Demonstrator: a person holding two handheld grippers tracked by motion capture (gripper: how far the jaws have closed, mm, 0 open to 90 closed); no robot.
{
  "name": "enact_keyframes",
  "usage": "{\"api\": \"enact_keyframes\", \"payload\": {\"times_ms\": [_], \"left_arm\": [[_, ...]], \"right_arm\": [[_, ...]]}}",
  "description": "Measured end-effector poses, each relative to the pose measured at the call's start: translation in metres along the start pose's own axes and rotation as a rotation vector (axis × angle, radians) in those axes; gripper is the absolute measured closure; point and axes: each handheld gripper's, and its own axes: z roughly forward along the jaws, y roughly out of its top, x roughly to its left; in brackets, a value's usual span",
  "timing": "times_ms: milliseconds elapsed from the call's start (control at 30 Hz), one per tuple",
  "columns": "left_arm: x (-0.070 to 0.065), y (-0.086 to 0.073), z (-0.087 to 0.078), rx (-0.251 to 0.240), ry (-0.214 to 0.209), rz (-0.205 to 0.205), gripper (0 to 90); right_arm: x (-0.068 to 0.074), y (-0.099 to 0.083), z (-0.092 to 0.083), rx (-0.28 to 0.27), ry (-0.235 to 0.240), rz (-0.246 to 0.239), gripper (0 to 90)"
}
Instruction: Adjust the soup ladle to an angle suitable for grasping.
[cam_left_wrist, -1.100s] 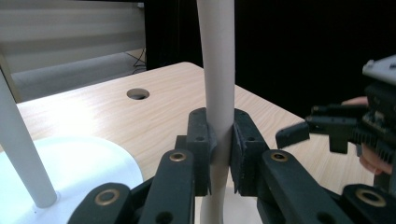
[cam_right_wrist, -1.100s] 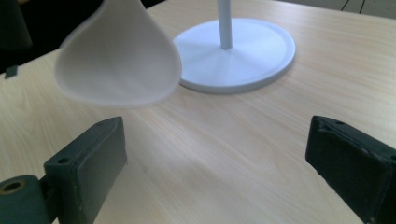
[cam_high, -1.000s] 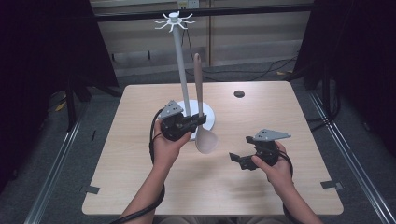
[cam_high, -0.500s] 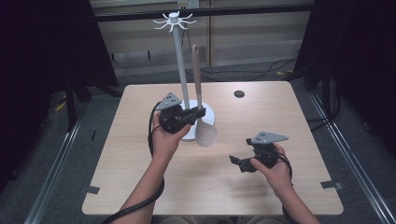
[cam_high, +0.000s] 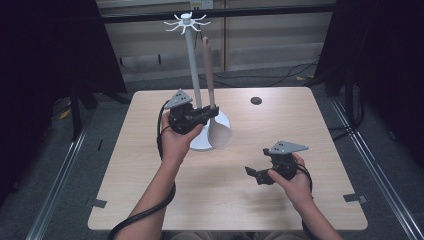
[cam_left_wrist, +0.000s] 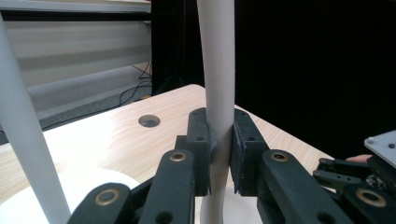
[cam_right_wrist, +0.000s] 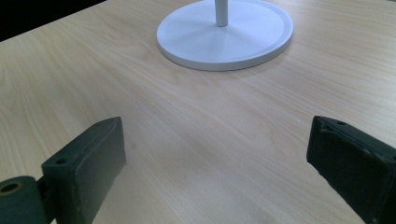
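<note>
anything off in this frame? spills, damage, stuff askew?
Nothing spilled or damaged. The stand is upright on the table. The left gripper holds the spoon handle-up beside the pole, off the hooks. The right gripper is open.

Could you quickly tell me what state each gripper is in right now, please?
Left gripper: closed on the handle of the long beige spoon, held upright beside the white hook stand.
Right gripper: open, holding nothing, above the wooden table.

A white stand (cam_high: 192, 70) rises mid-desk (cam_high: 150, 200), just beside the left tongs (cam_high: 207, 114); bare desk lies open before the right tongs (cam_high: 256, 174), near its base (cam_right_wrist: 224, 39).
</note>
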Motion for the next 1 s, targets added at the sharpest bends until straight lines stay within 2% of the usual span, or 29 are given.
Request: {"api": "enact_keyframes", "payload": {"times_ms": [133,467,633,900,1000], "left_arm": [[0.003,0.004,0.002,0.002,0.012,0.0,80.1],[0.004,0.013,0.003,-0.02,0.005,0.001,80.1],[0.007,0.018,0.003,-0.013,0.006,-0.003,80.1],[0.008,0.017,0.006,-0.019,-0.006,-0.01,80.1],[0.01,0.015,0.004,-0.015,0.011,-0.013,80.1]], "right_arm": [[0.0,0.001,-0.001,-0.004,-0.001,0.0,4.2],[-0.001,0.001,-0.003,-0.01,-0.001,0.005,4.2],[-0.001,0.0,-0.003,-0.007,0.001,0.005,4.2],[-0.003,-0.001,-0.007,-0.015,-0.006,0.014,4.2],[-0.002,-0.002,-0.008,-0.012,-0.009,0.019,4.2]]}}
